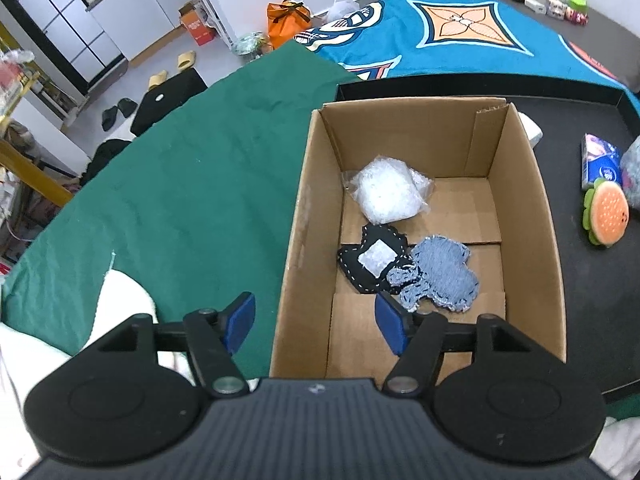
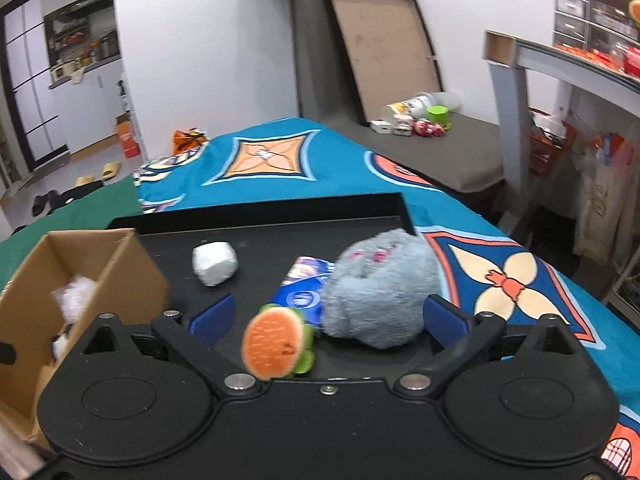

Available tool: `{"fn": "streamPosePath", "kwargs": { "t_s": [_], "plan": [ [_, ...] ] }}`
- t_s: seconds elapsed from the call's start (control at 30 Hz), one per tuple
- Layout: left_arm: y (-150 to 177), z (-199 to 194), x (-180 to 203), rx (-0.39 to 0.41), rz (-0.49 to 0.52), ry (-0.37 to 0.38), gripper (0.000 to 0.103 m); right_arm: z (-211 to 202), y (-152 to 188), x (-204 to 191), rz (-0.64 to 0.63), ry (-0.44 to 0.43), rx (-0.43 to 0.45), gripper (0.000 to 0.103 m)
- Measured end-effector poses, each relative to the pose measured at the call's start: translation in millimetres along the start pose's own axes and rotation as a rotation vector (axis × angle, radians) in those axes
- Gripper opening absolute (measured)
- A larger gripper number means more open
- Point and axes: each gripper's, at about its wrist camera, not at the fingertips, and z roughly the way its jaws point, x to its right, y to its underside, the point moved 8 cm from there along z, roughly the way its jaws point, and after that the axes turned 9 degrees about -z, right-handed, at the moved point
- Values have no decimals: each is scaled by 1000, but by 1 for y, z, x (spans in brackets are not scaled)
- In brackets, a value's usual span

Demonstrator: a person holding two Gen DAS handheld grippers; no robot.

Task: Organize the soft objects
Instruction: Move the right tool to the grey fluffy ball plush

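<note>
An open cardboard box [image 1: 304,216] stands on a black tray [image 1: 592,280]. In it lie a bubble-wrap bundle [image 1: 388,194], a black stitched pouch [image 1: 374,260] and a blue denim patch [image 1: 444,276]. My left gripper [image 1: 316,326] is open and empty above the box's near left wall. My right gripper [image 2: 326,318] is open and empty over the tray; a burger plush [image 2: 276,346] and a grey fluffy plush [image 2: 380,288] lie between its fingers, apart from them. A blue tissue pack [image 2: 302,290] and a white soft lump [image 2: 214,262] lie beyond.
The tray [image 2: 256,236] sits on a teal patterned blanket [image 2: 512,276] beside a green cloth [image 1: 180,184]. The box [image 2: 80,276] is left of the right gripper. A white cloth [image 1: 120,300] lies near the left gripper. Slippers and bags are on the floor far left.
</note>
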Motion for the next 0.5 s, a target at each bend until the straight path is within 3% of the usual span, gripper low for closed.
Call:
{"fn": "streamPosePath", "kwargs": {
  "t_s": [0.17, 0.5],
  "plan": [
    [1, -1, 3, -16, 7, -37, 65, 14, 4, 19, 48, 30, -15, 103],
    [-7, -5, 23, -9, 56, -150, 65, 34, 16, 30, 107, -27, -40, 103]
  ]
}}
